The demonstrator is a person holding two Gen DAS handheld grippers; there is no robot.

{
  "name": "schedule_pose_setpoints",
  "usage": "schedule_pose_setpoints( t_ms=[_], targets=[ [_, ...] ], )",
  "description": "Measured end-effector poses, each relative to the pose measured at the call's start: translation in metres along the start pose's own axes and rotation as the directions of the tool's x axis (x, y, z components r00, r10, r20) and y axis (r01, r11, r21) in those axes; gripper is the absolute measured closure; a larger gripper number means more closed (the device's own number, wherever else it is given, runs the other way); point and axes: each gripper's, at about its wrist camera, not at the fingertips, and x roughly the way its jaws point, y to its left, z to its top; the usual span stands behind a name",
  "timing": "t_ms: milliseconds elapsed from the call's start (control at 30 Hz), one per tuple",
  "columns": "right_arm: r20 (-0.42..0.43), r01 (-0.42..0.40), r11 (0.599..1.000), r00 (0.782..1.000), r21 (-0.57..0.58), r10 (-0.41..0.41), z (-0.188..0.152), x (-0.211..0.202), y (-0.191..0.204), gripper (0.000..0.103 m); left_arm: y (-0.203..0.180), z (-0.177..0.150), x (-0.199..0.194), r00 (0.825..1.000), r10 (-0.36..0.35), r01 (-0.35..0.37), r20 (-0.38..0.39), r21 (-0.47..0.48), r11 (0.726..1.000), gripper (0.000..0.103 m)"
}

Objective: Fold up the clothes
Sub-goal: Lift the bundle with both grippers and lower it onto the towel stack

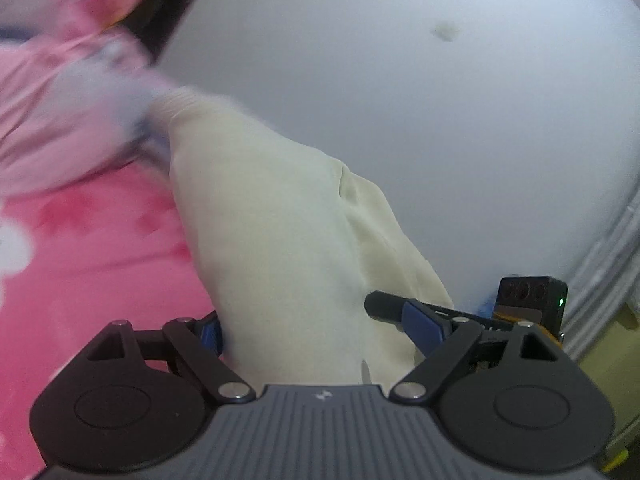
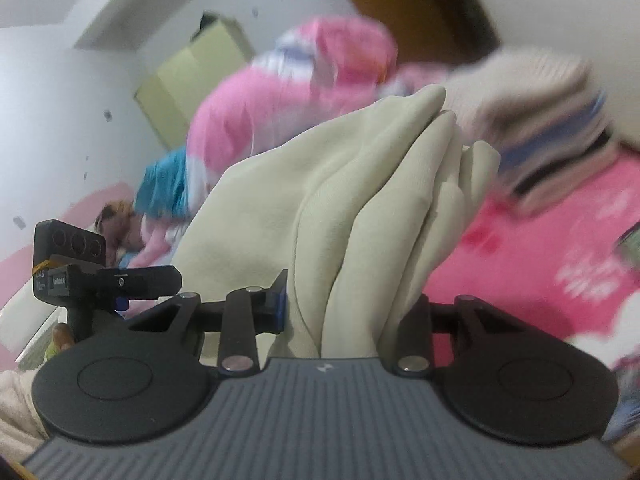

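Through the left wrist camera we see the left gripper (image 1: 312,322) with its jaws spread wide, and the cream garment (image 1: 276,240) running between them. The left pad sits against the fabric, but the right pad stands partly clear of it, so we cannot tell whether the cloth is truly clamped. The garment's long axis runs from the gripper up and leftwards, narrowing to a blurred end that meets the pink bedding (image 1: 64,120); where cloth stops and bedding begins is hard to make out. Its near end is hidden under the gripper body. Behind it lies a pale wall (image 1: 440,120), and the pink bed cover (image 1: 100,272) fills the lower left.

Through the right wrist camera, our right gripper (image 2: 352,312) is closed on a bunched hem of the same garment (image 2: 360,200), whose folds rise upward and slightly right to a rounded peak. The right pad is hidden by the folds. Beyond it, a pink quilt (image 2: 260,112) and a striped blanket (image 2: 552,120) are smeared by blur.
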Motion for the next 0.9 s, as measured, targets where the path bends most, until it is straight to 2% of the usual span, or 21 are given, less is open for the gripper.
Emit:
schedule_pose_setpoints(
  t_ms=[133, 300, 467, 633, 767, 900],
  targets=[
    [0.086, 0.076, 0.996, 0.994, -0.046, -0.072, 0.058, -0.039, -0.005, 0.069, -0.037, 0.047, 0.028, 0.997, -0.078, 0.075, 0.028, 0.078, 0.994, 0.016],
    [0.127, 0.175, 0.975, 0.979, -0.135, -0.158, 0.146, -0.033, -0.015, 0.069, -0.043, 0.112, 0.065, 0.990, -0.132, 0.124, 0.050, 0.133, 0.983, 0.016],
    [0.125, 0.223, 0.943, 0.972, -0.249, -0.197, 0.224, 0.028, -0.047, 0.068, -0.012, 0.168, 0.112, 0.992, -0.108, 0.098, 0.067, 0.139, 0.985, 0.016],
    [0.060, 0.220, 0.913, 0.975, -0.342, -0.213, 0.283, 0.115, -0.096, 0.068, 0.043, 0.199, 0.157, 0.993, -0.082, 0.077, 0.088, 0.058, 0.995, 0.016],
    [0.012, 0.222, 0.890, 0.971, -0.399, -0.237, 0.309, 0.176, -0.124, 0.068, 0.087, 0.211, 0.193, 0.995, -0.067, 0.067, 0.077, 0.006, 0.998, 0.016],
    [-0.044, 0.223, 0.870, 0.962, -0.439, -0.268, 0.317, 0.230, -0.151, 0.067, 0.126, 0.213, 0.223, 0.996, -0.060, 0.064, 0.073, -0.050, 0.997, 0.016]
  ],
)
